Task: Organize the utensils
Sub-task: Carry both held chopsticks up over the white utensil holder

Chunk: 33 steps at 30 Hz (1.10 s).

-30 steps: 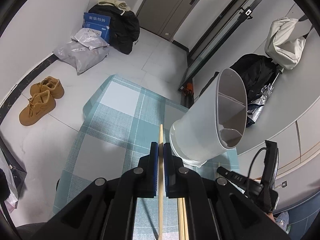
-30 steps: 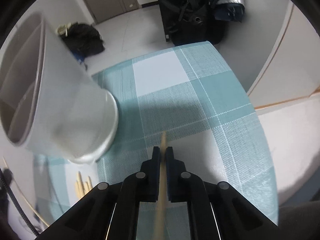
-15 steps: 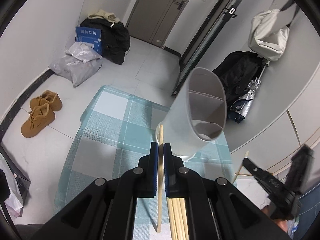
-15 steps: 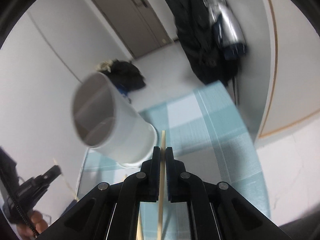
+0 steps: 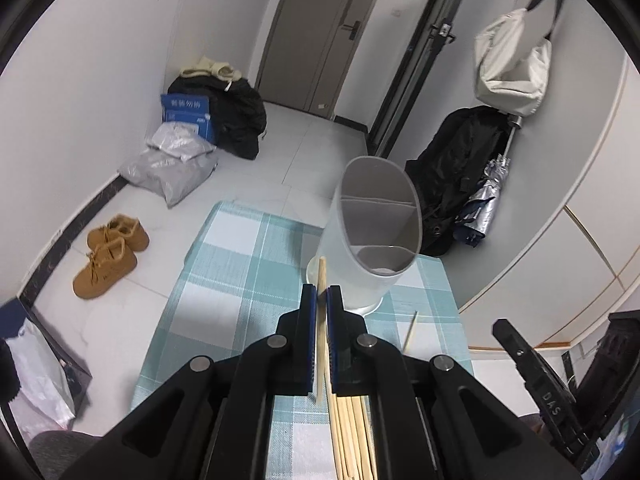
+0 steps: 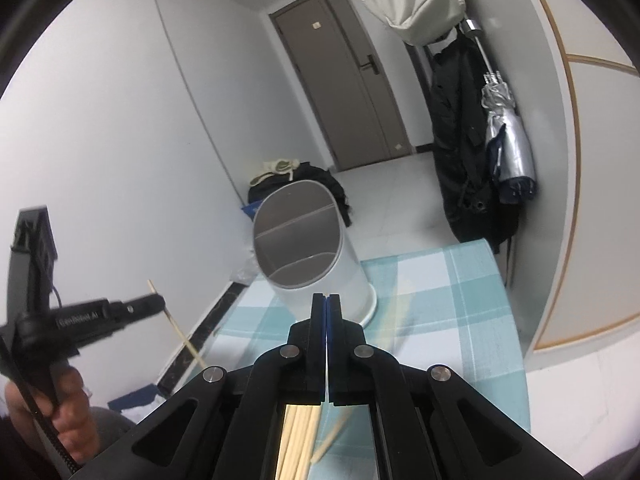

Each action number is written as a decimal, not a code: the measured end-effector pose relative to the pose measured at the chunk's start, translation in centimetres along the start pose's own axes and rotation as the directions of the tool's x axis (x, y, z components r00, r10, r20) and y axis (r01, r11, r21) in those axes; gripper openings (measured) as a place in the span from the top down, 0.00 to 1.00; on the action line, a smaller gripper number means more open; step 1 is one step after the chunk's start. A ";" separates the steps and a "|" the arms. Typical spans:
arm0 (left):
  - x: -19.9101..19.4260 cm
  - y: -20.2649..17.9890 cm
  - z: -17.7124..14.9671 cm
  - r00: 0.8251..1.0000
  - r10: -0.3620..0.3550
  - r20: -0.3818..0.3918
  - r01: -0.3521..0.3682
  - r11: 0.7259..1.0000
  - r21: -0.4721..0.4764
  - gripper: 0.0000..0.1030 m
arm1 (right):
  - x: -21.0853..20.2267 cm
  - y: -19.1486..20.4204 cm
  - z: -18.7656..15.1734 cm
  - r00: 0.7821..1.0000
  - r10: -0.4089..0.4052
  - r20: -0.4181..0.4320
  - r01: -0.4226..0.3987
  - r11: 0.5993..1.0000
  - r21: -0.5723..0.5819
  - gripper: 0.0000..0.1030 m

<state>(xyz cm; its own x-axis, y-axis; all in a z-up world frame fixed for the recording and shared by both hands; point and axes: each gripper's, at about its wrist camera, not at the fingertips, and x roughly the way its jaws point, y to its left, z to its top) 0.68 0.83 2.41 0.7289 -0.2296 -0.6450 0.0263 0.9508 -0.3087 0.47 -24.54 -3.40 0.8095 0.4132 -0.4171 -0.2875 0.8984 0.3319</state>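
Left gripper (image 5: 319, 292) clenched on one stick (image 5: 321, 272), holder (image 5: 340, 240) just past it at 1 o'clock; right gripper (image 6: 327, 300) pinched shut on nothing, a blurred loose stick (image 6: 394, 308) at 2 o'clock. Risk: the thin stick pivots in the pads, clips the holder's rim, misses. Lettering: "GenRobot.AI" on the left gripper, "DAS" on the right; blue box (image 5: 186, 114) characters unreadable.

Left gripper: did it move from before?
Yes. The left gripper, shut on a chopstick, has risen and pulled back: the white holder now looks smaller and farther away.
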 end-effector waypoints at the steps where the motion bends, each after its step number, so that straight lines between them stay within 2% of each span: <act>1: -0.2 -0.3 0.0 1.000 0.001 0.004 -0.001 1.000 0.009 0.99 | 0.0 -0.1 0.0 1.000 0.011 -0.001 -0.011 1.000 0.005 1.00; 5: -0.6 -0.8 0.0 1.000 0.002 0.006 -0.002 0.999 0.033 0.99 | -0.3 -0.8 -0.1 0.999 0.024 -0.042 -0.022 0.999 0.046 1.00; 6: -0.6 -0.9 -0.1 1.000 0.002 0.005 -0.002 0.999 0.036 0.99 | -0.1 -1.3 -0.1 0.997 0.029 -0.066 -0.025 0.997 0.071 0.97; 11: -0.3 -0.6 -0.2 1.000 0.002 -0.012 -0.001 0.999 0.045 0.99 | 3.2 -5.3 0.0 0.967 0.007 -0.256 0.041 0.982 0.182 0.94; 12: -0.3 -0.6 -0.3 1.000 0.000 -0.015 0.001 0.999 0.044 0.99 | 4.0 -6.2 0.2 0.960 -0.013 -0.280 0.070 0.979 0.194 0.90; 13: -0.2 -0.4 -0.2 1.000 -0.002 -0.019 0.002 0.999 0.043 0.99 | 4.5 -6.9 0.2 0.957 -0.026 -0.290 0.086 0.977 0.197 0.81; 15: -0.1 -0.2 -0.2 1.000 -0.005 -0.026 0.006 0.999 0.044 0.99 | 6.3 -8.0 0.3 0.936 -0.060 -0.347 0.133 0.973 0.191 0.66; 17: 0.0 0.0 -0.1 0.999 -0.013 -0.030 0.014 0.999 0.041 0.99 | 8.3 -8.7 0.3 0.922 -0.079 -0.380 0.161 0.968 0.190 0.65; 18: 0.1 0.3 0.0 0.999 -0.016 -0.034 0.018 0.999 0.038 0.99 | 9.5 -8.7 0.2 0.908 -0.092 -0.409 0.178 0.968 0.178 0.62; 21: 0.3 0.8 0.1 0.999 -0.027 -0.046 0.028 0.999 0.027 0.99 | 12.5 -8.2 -0.5 0.873 -0.126 -0.472 0.213 0.968 0.135 0.61; 23: 0.5 1.1 0.2 0.998 -0.027 -0.051 0.029 0.999 0.029 0.99 | 14.0 -7.4 -1.0 0.852 -0.174 -0.495 0.245 0.966 0.083 0.62; 24: 0.6 1.2 0.2 0.998 -0.028 -0.054 0.030 0.999 0.031 0.99 | 14.6 -6.9 -1.6 0.834 -0.214 -0.509 0.276 0.960 0.050 0.62; 26: 0.8 1.5 0.3 0.998 -0.032 -0.061 0.035 0.999 0.035 0.99 | 15.0 -5.6 -2.1 0.815 -0.299 -0.496 0.341 0.940 -0.006 0.57; 29: 1.1 1.8 0.5 0.997 -0.041 -0.062 0.043 0.998 0.034 0.99 | 15.7 -4.4 -2.4 0.784 -0.382 -0.490 0.406 0.912 -0.061 0.61; 31: 1.3 2.1 0.6 0.997 -0.049 -0.066 0.051 0.998 0.024 0.99 | 16.1 -4.0 -2.4 0.764 -0.429 -0.482 0.441 0.892 -0.096 0.85; 33: 1.6 2.4 0.8 0.997 -0.048 -0.068 0.050 0.999 0.018 0.99 | 16.1 -4.3 -2.4 0.761 -0.441 -0.477 0.454 0.886 -0.094 0.92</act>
<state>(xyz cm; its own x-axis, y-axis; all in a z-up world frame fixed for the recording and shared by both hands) 2.45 2.89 1.26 0.6786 -0.2888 -0.6753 0.0748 0.9419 -0.3276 13.54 -21.40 -13.58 0.4986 -0.0105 -0.8668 0.0643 0.9976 0.0248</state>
